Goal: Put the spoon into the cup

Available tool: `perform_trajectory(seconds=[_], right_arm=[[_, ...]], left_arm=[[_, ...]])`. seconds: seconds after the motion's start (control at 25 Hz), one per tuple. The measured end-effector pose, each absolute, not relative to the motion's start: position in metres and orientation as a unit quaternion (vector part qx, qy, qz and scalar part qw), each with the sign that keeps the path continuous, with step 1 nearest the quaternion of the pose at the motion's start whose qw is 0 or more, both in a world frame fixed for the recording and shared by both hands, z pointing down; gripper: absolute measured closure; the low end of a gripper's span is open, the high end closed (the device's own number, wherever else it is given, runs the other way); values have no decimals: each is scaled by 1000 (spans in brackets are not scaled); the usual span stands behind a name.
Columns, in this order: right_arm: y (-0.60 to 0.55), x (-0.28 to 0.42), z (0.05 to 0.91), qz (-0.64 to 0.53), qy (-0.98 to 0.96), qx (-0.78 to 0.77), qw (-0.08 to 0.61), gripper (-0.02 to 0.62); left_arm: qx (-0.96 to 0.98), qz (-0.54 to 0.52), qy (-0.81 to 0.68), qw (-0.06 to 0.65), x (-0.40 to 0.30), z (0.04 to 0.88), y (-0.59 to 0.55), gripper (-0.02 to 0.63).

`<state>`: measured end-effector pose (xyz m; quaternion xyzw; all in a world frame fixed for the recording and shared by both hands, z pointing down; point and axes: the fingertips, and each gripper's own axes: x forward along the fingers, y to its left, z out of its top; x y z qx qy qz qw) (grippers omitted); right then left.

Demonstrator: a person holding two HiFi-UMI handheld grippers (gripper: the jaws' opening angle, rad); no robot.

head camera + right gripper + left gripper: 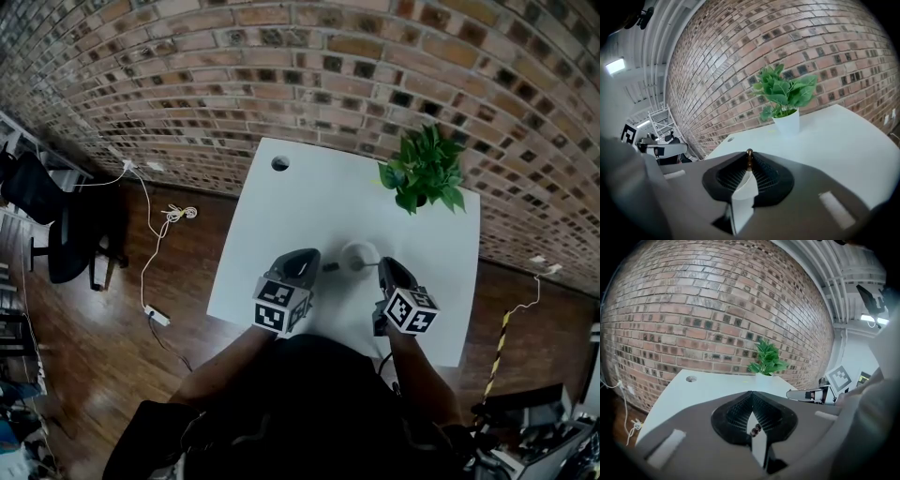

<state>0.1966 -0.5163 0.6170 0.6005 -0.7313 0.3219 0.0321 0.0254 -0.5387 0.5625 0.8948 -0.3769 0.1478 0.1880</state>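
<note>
A white rectangular surface (pixel 300 192) stands against a red brick wall, with a leafy green plant in a white pot (pixel 424 171) at its far right corner. Near the front edge sits a small round white cup (pixel 359 255). A short dark object (pixel 330 267), probably the spoon though too small to be sure, lies just left of the cup. The left tongs (pixel 307 256) hover just left of it, pressed together with nothing clearly pinched. The right tongs (pixel 386 265) hover just right of the cup, also pressed together, with a small brown knob (pixel 749 153) at the tip of their seam.
</note>
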Motion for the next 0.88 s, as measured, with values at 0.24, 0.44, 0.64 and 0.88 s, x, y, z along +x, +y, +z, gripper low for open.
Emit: perform_trajectory(seconds=[0.24,0.44,0.64,0.88], right_arm=[[-518,195,626,329,-725,604,35,549],[-517,198,630,331,-718,611,41,546],[-514,202,627,324,-711,623,53,460],[-498,218,599,284,-701,652,56,446]], left_arm=[[893,159,-382,178,24,564,-539,612],[894,159,-379,176,24,561,-535,612],[894,152,-382,181,15,558,-531,612],[894,123,-390,184,-6,540,-526,612]])
